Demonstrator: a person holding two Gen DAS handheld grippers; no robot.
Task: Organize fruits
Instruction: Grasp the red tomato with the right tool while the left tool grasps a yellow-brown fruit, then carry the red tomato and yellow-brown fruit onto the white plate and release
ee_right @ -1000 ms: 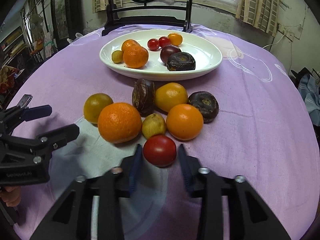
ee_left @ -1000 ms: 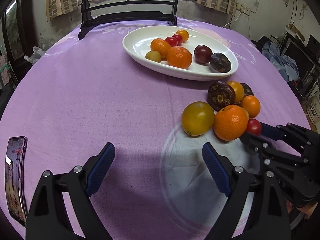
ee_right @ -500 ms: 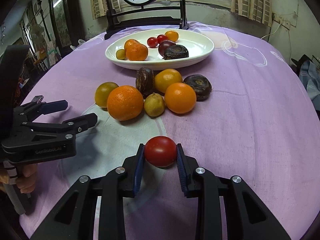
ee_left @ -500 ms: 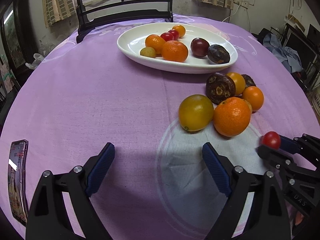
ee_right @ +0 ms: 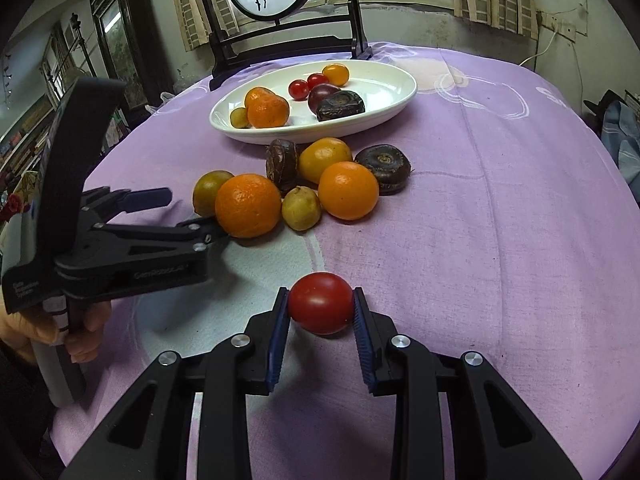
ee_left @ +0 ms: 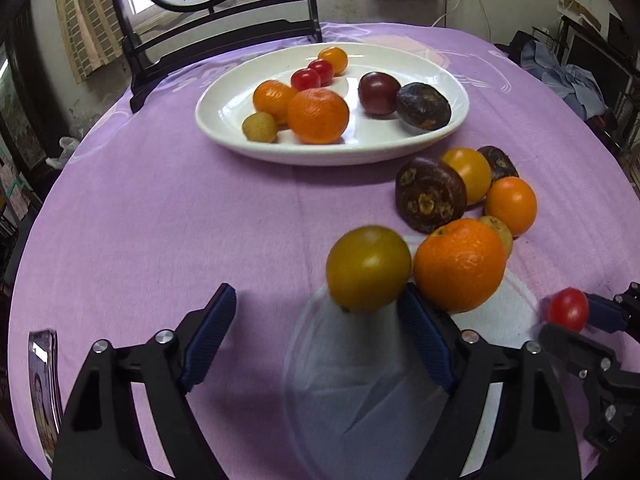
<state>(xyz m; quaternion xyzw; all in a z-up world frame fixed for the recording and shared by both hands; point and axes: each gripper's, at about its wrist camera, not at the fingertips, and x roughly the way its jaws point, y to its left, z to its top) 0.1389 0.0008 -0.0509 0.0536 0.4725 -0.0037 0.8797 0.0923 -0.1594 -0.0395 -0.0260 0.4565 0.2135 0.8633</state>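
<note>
My right gripper [ee_right: 321,314] is shut on a red tomato [ee_right: 321,303] and holds it above the purple cloth; it also shows in the left wrist view [ee_left: 568,309]. My left gripper [ee_left: 316,336] is open, its jaws just short of a greenish-yellow fruit [ee_left: 368,269] that lies beside a large orange [ee_left: 459,265]. A cluster of loose fruit [ee_right: 348,190] lies in front of the white oval plate [ee_right: 396,98], which holds several fruits. In the right wrist view the left gripper [ee_right: 188,216] reaches toward the greenish fruit [ee_right: 210,192].
A round table with a purple cloth [ee_left: 160,220]. A phone [ee_left: 42,392] lies at its left edge. A dark wooden screen stand [ee_left: 224,44] stands behind the plate. Clothes and clutter [ee_left: 576,84] lie off the table to the right.
My right gripper has lifted the tomato back, away from the cluster. My left gripper has moved forward and right, so the greenish fruit is now close to its right finger.
</note>
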